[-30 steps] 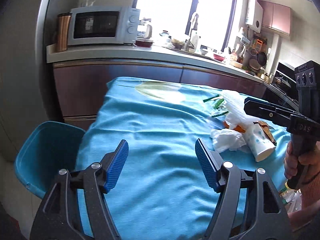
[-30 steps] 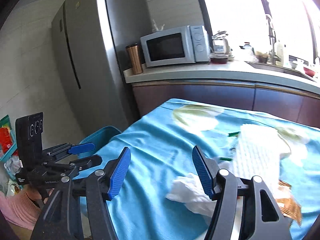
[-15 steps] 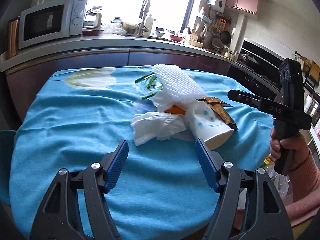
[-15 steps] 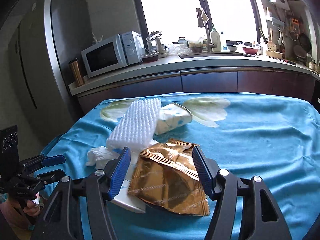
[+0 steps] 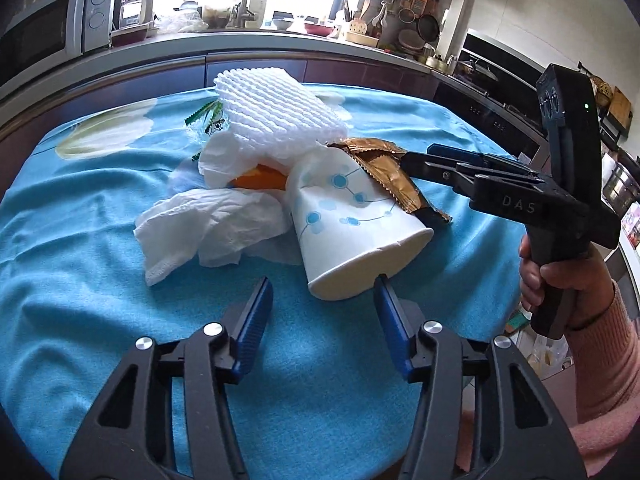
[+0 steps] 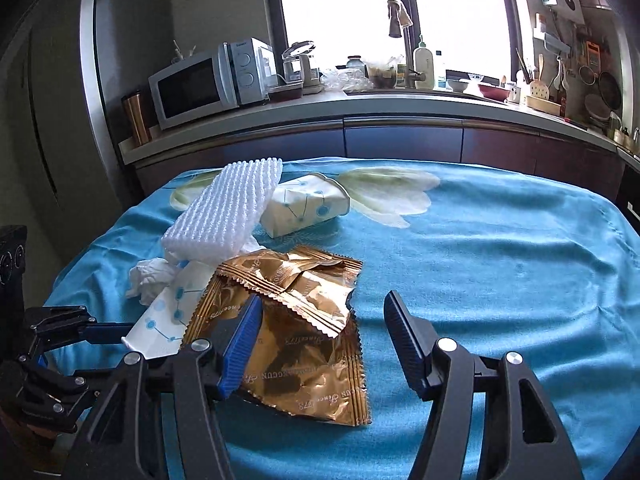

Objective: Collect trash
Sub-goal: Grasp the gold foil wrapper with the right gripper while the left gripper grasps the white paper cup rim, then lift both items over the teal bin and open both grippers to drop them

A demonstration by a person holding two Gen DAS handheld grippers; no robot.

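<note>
A: A kitchen tabletop (image 5: pixel 100 208) under blue cloth is seen; where is the trash?

B: Heaped at twelve o'clock. The left tool (image 5: pixel 323 286), spread wide and empty, should be closed across the paper cup (image 5: pixel 352 228) rim. The right tool (image 6: pixel 322 308), likewise spread, is poised over the gold wrapper (image 6: pixel 296 328).

Bare tablecloth (image 6: pixel 500 264) is lying open to your right, while the paper cup (image 5: pixel 352 228) and gold wrapper (image 6: pixel 296 332) are crowding the left.
</note>
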